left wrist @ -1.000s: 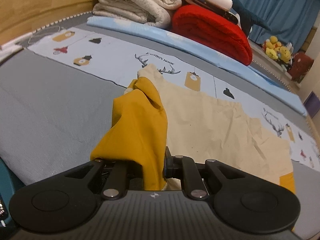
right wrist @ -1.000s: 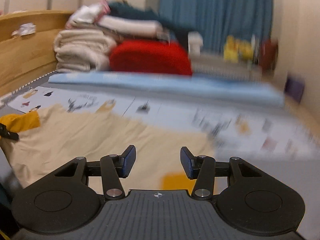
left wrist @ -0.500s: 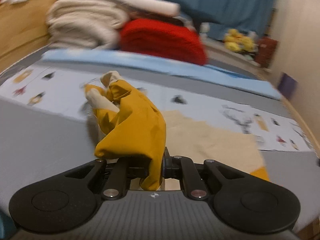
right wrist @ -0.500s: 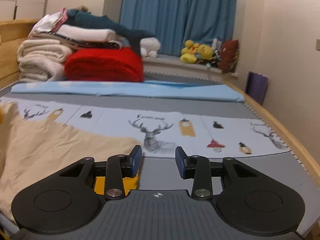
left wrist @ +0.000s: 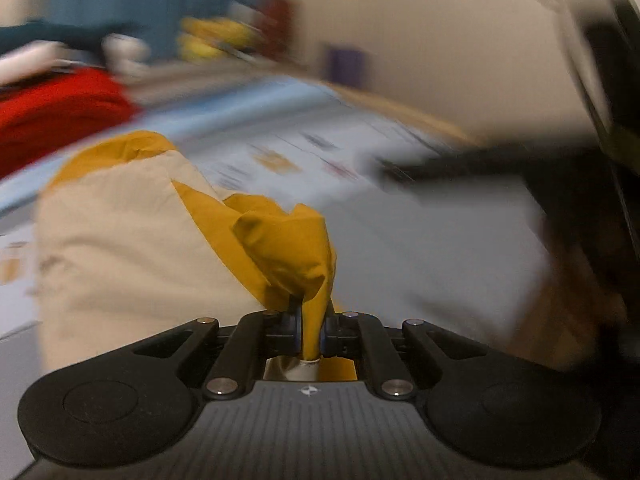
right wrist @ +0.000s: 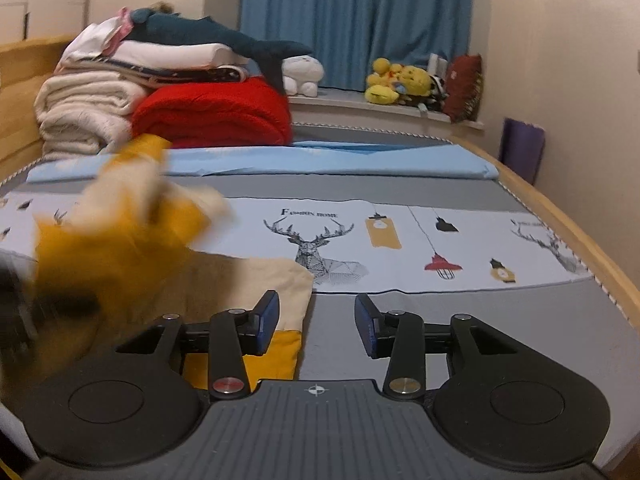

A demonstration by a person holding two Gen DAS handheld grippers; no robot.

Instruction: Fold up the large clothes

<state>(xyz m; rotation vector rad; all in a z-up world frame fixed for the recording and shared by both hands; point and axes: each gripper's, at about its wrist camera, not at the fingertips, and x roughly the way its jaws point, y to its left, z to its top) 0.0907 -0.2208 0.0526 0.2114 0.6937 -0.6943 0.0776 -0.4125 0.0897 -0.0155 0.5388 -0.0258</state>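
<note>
Left gripper (left wrist: 311, 330) clenched on mustard cuff of garment (left wrist: 120, 240), carrying it across bed (right wrist: 460, 312) toward right gripper (right wrist: 316, 322). Right gripper released, empty, beside garment's near-edge corner, nearer that hem.

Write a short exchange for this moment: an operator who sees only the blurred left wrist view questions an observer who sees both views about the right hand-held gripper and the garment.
Operator: Is the right hand-held gripper holding anything?
Observer: No. The right hand-held gripper is open. Its jaws have just been opening, with nothing between them.
Operator: Where is it relative to the garment?
Observer: It is over bare grey bed cover, just right of the garment. The garment's near corner lies flat there, with a mustard patch beside the gripper's left finger.
</note>
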